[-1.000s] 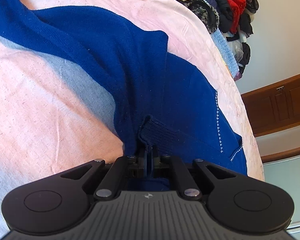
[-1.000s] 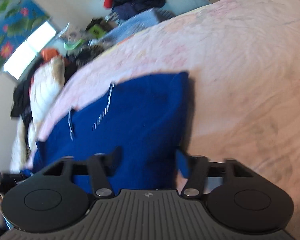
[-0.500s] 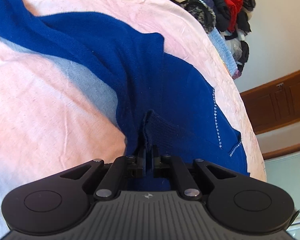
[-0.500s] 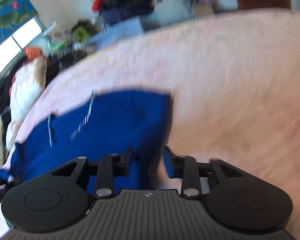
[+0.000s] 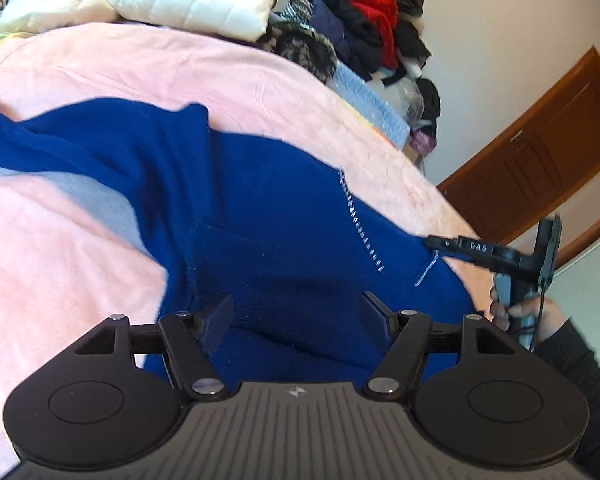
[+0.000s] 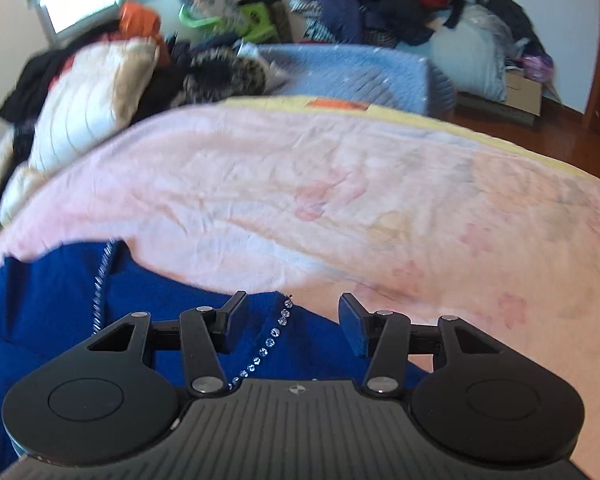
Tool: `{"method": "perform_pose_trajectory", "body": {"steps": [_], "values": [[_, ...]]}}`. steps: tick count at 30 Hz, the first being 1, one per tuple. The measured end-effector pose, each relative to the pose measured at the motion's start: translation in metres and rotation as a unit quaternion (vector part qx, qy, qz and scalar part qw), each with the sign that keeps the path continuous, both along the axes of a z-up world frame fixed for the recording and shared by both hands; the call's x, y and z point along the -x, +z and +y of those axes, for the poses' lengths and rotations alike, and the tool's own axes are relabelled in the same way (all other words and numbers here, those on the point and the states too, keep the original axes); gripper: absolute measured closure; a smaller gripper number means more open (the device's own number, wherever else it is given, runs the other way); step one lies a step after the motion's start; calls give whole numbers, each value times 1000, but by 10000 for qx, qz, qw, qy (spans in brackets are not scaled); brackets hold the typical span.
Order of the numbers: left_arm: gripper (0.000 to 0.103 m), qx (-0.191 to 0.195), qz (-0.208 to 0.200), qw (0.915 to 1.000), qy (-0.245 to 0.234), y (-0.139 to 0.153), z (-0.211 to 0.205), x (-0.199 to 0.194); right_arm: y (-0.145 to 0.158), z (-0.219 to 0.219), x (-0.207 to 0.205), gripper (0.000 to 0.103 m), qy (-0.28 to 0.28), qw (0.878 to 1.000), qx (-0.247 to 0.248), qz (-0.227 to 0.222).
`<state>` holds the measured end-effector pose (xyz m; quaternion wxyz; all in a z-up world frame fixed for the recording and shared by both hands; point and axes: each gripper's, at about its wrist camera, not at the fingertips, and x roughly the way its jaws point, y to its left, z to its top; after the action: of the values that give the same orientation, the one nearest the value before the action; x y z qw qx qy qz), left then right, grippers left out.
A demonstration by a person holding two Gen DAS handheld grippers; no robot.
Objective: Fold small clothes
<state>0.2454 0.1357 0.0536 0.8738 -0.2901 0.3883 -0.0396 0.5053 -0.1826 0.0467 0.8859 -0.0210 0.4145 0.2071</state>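
Below, pink bedspread under blue sweater

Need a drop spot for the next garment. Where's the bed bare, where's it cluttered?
Bare pink bedspread runs between the blue sweater and the yellow far edge, ahead and right of the right gripper. Another bare patch lies left of the left gripper. Crowded: the clothes pile and pillows beyond the bed.

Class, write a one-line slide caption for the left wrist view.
Open left tongs hover over a blue knit sweater on a pink bedspread.
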Motion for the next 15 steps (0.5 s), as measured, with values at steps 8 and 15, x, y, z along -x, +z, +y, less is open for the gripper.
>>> {"method": "perform_pose_trajectory", "body": {"steps": [8, 15], "values": [[34, -330, 64, 9994, 12, -28, -17, -23, -2, 8, 3, 98, 98, 9987, 220, -442], [34, -166, -23, 9998, -68, -28, -8, -18, -21, -1, 0, 75, -354, 9990, 41, -276]]}}
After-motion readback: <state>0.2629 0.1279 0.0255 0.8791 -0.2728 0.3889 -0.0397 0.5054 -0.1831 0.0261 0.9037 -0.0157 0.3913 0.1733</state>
